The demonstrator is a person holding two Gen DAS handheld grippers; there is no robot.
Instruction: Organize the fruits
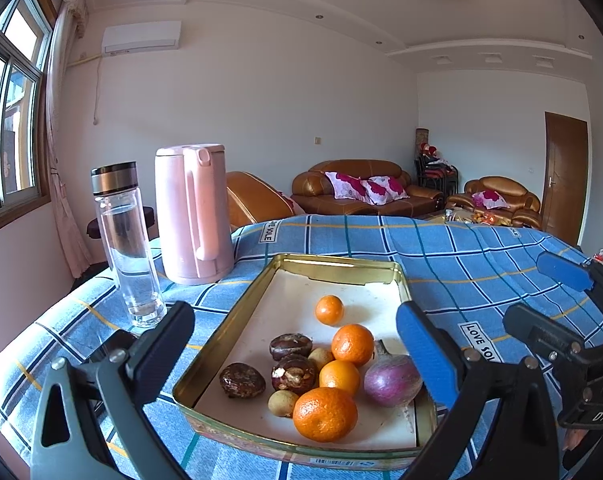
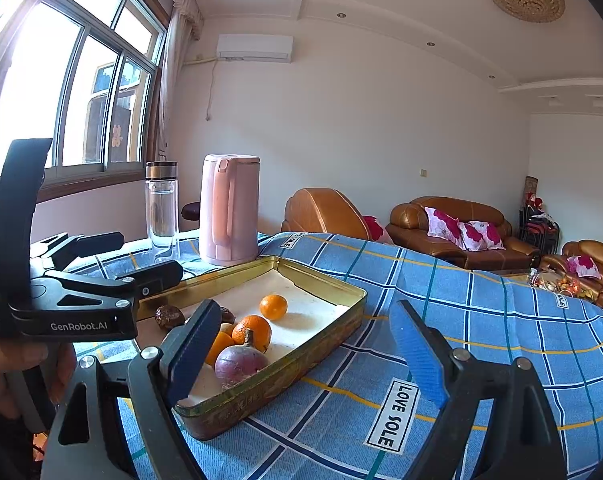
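I judge the sorting nearly finished or not started; I cannot tell which. On the blue checked cloth [image 1: 481,264] sits the gold tin tray [image 1: 333,261], holding every fruit I see: a purple fruit [image 1: 392,380], four tangerines [image 1: 324,413], brown nuts [image 1: 290,347]. My left gripper [image 1: 297,344] and right gripper [image 2: 301,352] both gape wide, holding nothing.

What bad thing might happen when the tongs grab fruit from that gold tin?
1. The round orange mandarins and the purple fruit lie packed together in the gold metal tin; grabbing one may send its neighbours rolling.
2. The tall glass water bottle and the pink plastic kettle stand close beside the tin, so a wide swing of the open left tongs might tip them.
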